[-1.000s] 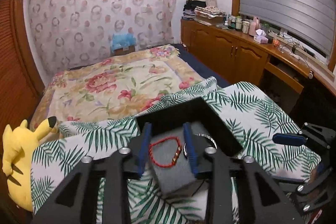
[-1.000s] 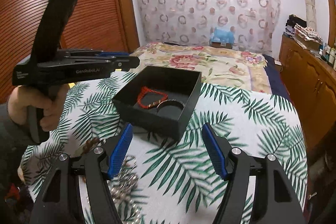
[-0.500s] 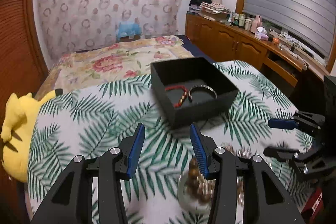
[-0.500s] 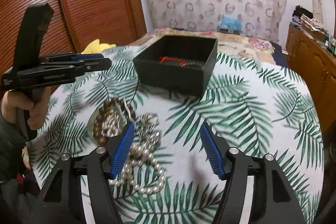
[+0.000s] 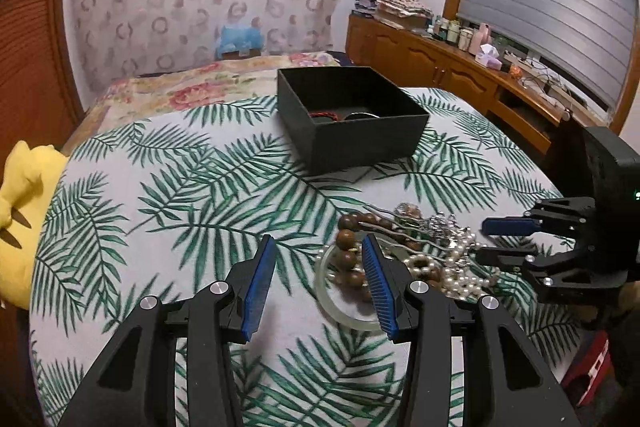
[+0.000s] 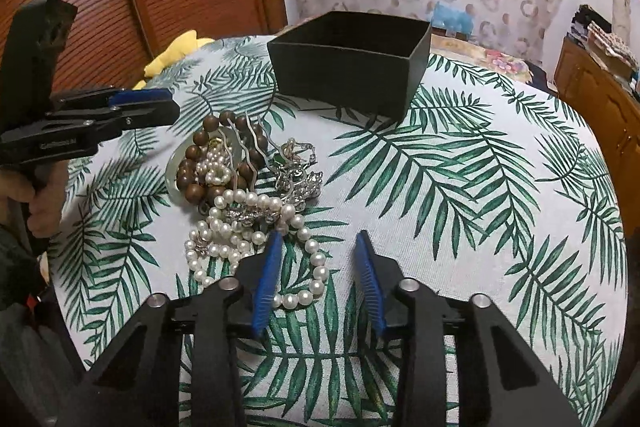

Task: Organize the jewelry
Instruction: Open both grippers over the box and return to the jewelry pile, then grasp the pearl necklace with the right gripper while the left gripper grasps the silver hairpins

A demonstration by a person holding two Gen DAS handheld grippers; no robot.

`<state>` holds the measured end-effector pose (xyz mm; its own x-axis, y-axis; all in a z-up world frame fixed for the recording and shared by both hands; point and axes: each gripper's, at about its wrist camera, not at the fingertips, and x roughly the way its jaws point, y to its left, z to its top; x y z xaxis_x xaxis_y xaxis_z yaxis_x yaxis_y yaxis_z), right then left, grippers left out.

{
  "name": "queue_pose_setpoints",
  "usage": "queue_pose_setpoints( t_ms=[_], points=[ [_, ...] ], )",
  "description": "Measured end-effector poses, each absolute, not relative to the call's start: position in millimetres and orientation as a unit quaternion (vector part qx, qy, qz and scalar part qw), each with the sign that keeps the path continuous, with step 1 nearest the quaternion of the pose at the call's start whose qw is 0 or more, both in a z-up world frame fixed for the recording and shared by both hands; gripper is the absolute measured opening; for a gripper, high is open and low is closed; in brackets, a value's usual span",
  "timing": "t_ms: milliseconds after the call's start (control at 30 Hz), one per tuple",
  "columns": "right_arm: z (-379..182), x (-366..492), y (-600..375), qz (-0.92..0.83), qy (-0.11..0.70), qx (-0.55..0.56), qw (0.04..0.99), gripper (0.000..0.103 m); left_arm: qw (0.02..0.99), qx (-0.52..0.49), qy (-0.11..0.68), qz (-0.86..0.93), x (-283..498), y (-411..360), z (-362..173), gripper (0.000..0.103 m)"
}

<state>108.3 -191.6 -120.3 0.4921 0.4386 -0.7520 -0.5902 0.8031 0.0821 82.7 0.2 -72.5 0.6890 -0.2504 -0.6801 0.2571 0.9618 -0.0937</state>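
Black tongs (image 5: pixel 318 281), ribbed blue pads (image 5: pixel 259 287)

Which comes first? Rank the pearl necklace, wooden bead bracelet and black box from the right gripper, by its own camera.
1. pearl necklace, right at the right gripper's left fingertip.
2. wooden bead bracelet, farther back on the left.
3. black box, farthest, ahead.

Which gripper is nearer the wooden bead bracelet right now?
Left. The left gripper hangs right beside the wooden bead bracelet; the right gripper sits over the pearl necklace, farther off.
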Motion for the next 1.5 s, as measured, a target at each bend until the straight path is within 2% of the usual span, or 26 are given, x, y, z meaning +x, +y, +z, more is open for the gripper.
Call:
queue_pose_setpoints(
  t_ms=[67,133,167,867,933,1167,1233,1400,1433,1500],
  points=[
    [-120,107,-190,0.290,0.403,-0.110,0.861,0.028,0.918,0.002,0.370,-0.145,82,-4,-72,0.043],
    [-120,107,-192,0.284,0.402,-0.119,0.863,0.011,0.917,0.002,0.369,-0.154,82,-10,-71,0.043],
    [-120,107,-194,0.284,0.404,-0.118,0.861,0.009,0.916,0.001,0.369,-0.158,82,-13,-71,0.043],
    [-122,107,-212,0.257,0.399,-0.119,0.872,0.009,0.894,-0.021,0.404,-0.195,106,-45,-91,0.043],
    [-122,107,-213,0.257,0.399,-0.120,0.872,0.009,0.893,-0.023,0.408,-0.189,109,-45,-94,0.035],
    [-122,107,-213,0.258,0.400,-0.117,0.872,0.009,0.892,-0.043,0.403,-0.199,118,-43,-89,0.027],
    [-122,107,-213,0.258,0.400,-0.117,0.872,0.009,0.890,-0.051,0.406,-0.202,122,-43,-90,0.019],
    [-122,107,-213,0.259,0.400,-0.116,0.872,0.009,0.884,-0.069,0.411,-0.210,131,-46,-92,0.017],
    [-122,107,-213,0.259,0.400,-0.115,0.871,0.009,0.884,-0.069,0.412,-0.211,133,-48,-93,0.012],
    [-122,107,-213,0.260,0.400,-0.115,0.871,0.009,0.883,-0.069,0.414,-0.211,136,-50,-93,0.010]
  ],
)
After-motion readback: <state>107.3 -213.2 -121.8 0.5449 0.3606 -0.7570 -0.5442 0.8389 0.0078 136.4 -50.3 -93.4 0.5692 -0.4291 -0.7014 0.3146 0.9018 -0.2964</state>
